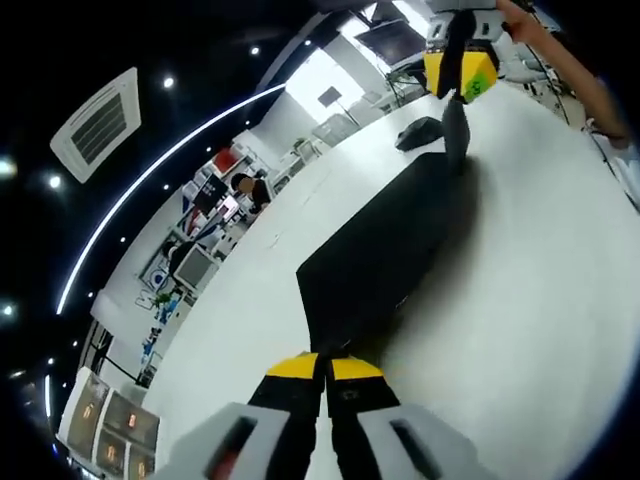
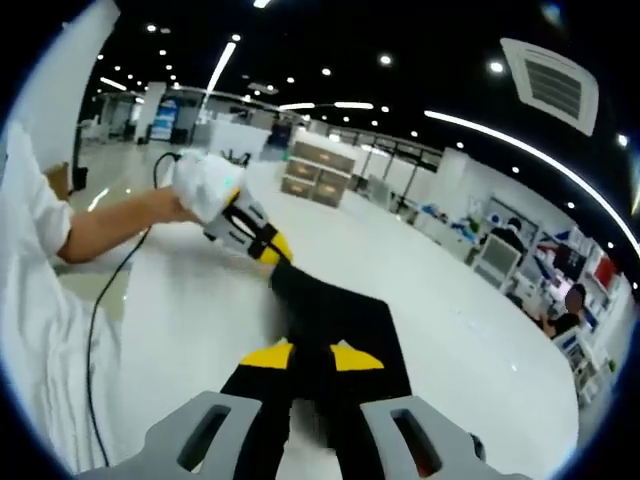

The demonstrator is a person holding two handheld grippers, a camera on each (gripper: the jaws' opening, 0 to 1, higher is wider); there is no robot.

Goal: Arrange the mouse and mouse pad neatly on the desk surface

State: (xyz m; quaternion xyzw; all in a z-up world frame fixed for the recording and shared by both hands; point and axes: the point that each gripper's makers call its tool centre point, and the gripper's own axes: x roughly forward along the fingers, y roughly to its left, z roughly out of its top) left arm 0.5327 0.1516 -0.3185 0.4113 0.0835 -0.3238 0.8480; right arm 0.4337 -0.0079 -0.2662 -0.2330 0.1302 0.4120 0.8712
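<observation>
**Pad held at both ends over the desk**

Pad [image 1: 385, 245], a black rectangle, stretches across the white desk [image 1: 520, 300] between the two grippers. In the left gripper view, the left gripper [image 1: 325, 365] has its yellow-tipped jaws pressed together on the near edge of the pad. At the far end, the right gripper [image 1: 458, 135] comes down onto the opposite edge, its jaws pinched on it. The mouse [image 1: 418, 132], dark, sits on the desk just beside that far end, off the pad.

In the right gripper view, the right gripper [image 2: 310, 358] clamps its end of the pad [image 2: 335, 320], jaws closed on the black sheet. Across the pad, the left gripper [image 2: 272, 252] grips the other end, held by a gloved hand [image 2: 205, 185]. A black cable [image 2: 100, 310] trails over the desk [image 2: 440, 300] at the left, next to a white sleeve [image 2: 30, 230].
</observation>
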